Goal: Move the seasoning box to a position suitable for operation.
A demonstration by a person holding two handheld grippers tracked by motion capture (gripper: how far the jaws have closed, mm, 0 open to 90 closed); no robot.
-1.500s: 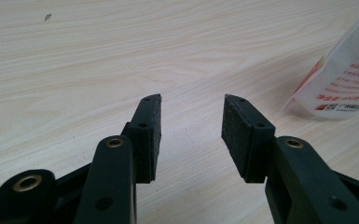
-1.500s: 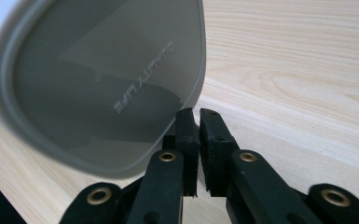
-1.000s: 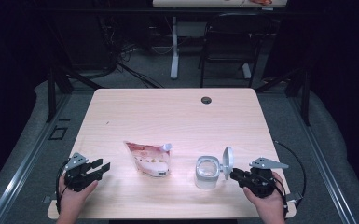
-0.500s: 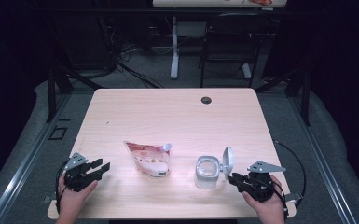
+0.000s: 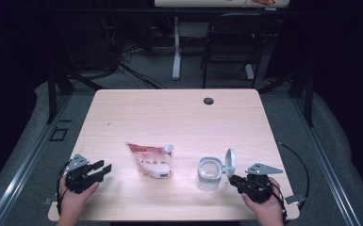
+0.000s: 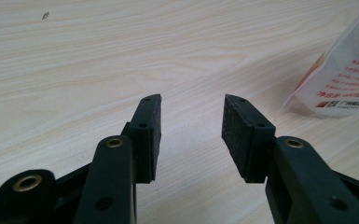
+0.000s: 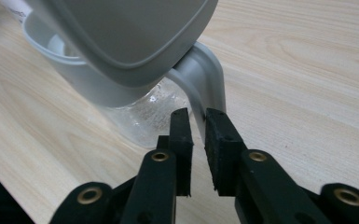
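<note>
From above, your right gripper (image 5: 232,180) touches the open-lidded glass jar (image 5: 209,173) near the table's (image 5: 179,117) front edge; your left gripper (image 5: 101,170) rests apart, beside a pouch (image 5: 152,160); left gripper view: 2 jaws spread, empty; right gripper view: jaws, just closing, pinch the jar's handle (image 7: 207,88).

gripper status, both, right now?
Left gripper: open, nothing between the jaws, pouch off to the side.
Right gripper: jaws have just been closing, now around the jug handle; pad contact cannot be told.
</note>
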